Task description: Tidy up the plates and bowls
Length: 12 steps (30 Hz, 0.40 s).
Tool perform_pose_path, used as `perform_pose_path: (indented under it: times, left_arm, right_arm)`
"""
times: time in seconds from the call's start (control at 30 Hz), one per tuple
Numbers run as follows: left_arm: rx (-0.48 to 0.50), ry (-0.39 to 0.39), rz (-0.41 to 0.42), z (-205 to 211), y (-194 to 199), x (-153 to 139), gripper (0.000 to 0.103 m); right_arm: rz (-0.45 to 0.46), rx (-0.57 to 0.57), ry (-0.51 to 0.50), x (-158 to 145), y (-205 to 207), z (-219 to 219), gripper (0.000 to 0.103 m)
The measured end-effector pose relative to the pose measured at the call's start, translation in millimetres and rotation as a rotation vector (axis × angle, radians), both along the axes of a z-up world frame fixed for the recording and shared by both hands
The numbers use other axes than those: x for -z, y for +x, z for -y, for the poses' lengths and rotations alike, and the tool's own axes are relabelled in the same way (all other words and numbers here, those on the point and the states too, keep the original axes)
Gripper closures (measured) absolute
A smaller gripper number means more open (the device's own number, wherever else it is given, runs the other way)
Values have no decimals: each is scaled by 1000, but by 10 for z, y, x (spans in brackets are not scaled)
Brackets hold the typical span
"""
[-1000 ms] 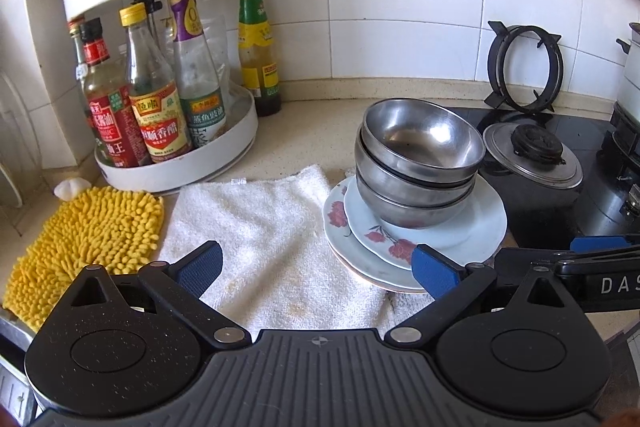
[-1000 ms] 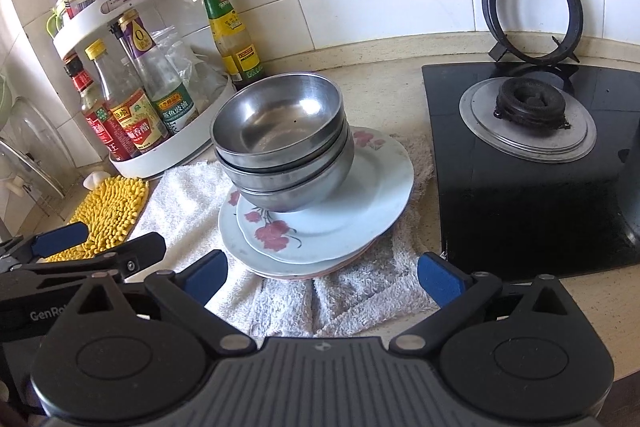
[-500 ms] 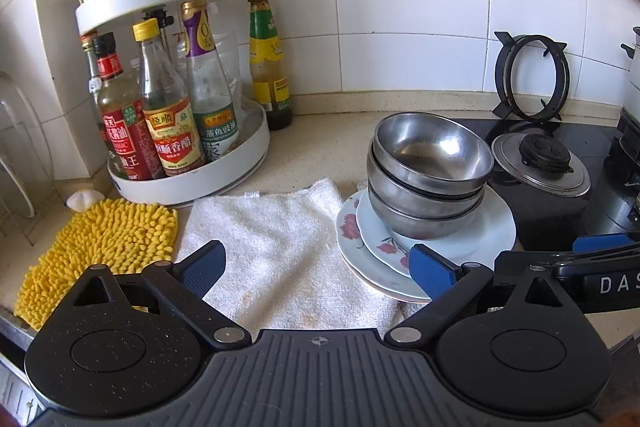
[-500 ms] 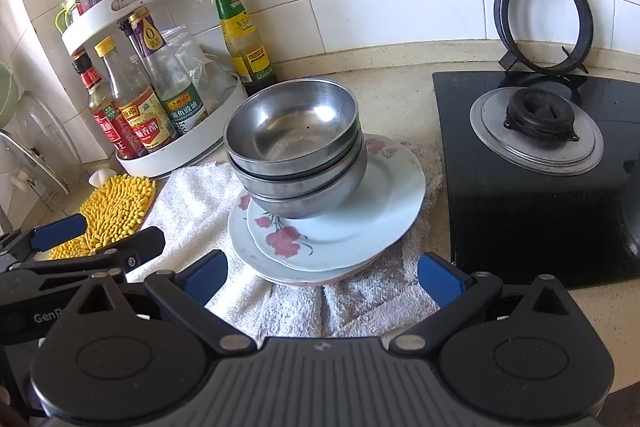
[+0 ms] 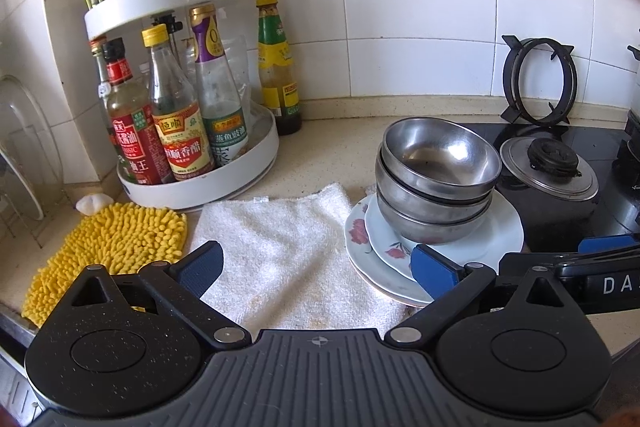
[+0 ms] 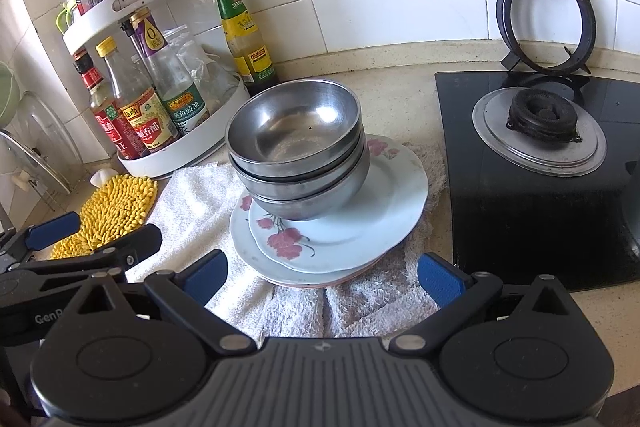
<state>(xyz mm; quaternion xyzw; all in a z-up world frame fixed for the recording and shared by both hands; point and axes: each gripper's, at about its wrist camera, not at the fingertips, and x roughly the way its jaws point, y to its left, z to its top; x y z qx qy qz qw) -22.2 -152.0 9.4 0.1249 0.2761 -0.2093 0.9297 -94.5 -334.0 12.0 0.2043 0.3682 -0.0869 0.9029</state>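
1. Holding both tools back from the pile, I had my left gripper (image 5: 316, 265) spread wide with nothing between its blue pads, and my right gripper (image 6: 322, 277) just as wide and just as bare.
2. Three steel bowls (image 6: 296, 143) sat nested one inside another, leaning a little, on top of the flowered plates (image 6: 360, 211).
3. Those plates lay stacked with their rims slightly out of line, resting on the right part of the white towel (image 5: 280, 251), near the black stove top (image 6: 520, 227).
4. My right tool looked straight at the pile; my left looked mostly at bare towel, with the pile off to its right side.
5. I judged that this fitted two stages: a mixed pile waiting to be parted into bowls and plates, or a finished pile with bowls gathered on plates and my tools clear of it.
6. Any grip on the bowls would have called for care, since smooth steel rims slip and the lean could tip them.
7. A rack of sauce bottles (image 5: 176, 131) and a yellow mat (image 5: 112, 247) stood well to the left.
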Motion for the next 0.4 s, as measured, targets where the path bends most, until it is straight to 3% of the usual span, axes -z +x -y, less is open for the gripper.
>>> perform_pose_path:
  times: [0.4]
  left_arm:
    - [5, -7, 8, -15, 38, 16, 1]
  right_arm:
    - [4, -11, 8, 8, 33, 2, 0]
